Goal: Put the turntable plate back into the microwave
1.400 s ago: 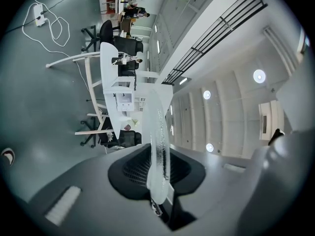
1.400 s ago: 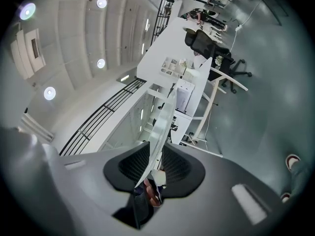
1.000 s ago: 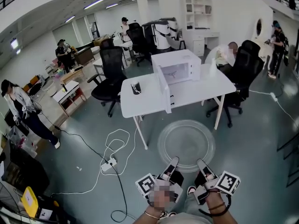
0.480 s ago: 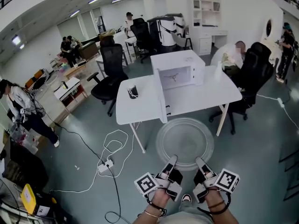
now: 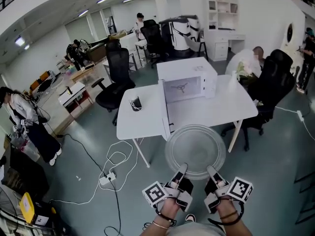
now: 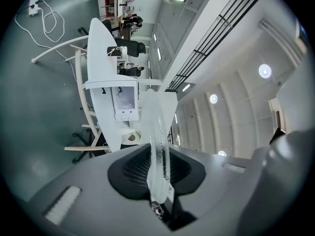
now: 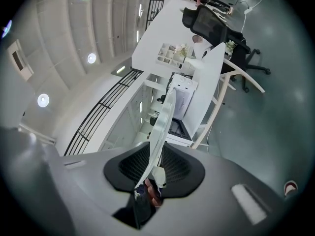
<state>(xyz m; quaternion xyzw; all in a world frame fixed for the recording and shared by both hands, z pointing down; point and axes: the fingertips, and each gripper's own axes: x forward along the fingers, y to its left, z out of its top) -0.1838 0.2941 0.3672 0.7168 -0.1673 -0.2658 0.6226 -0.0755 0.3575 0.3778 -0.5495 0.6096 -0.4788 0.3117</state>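
You've got the white table (image 5: 216, 107) right ahead of your left gripper (image 5: 182, 168). On it: the microwave (image 5: 189, 77) further out, door open, and a small dark cup (image 5: 135, 103) off to the left.

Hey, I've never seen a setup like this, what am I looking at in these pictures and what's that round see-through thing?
There is no robot: a person holds a hand-held claw in each hand. One picture comes from a camera on the person's head, looking down. There the left claw and right claw each pinch the near rim of a clear glass turntable plate, held in the air. The other two pictures come from cameras riding on the claws, so the plate shows edge-on inside each claw. Ahead stands a white table with a white microwave, its door open.
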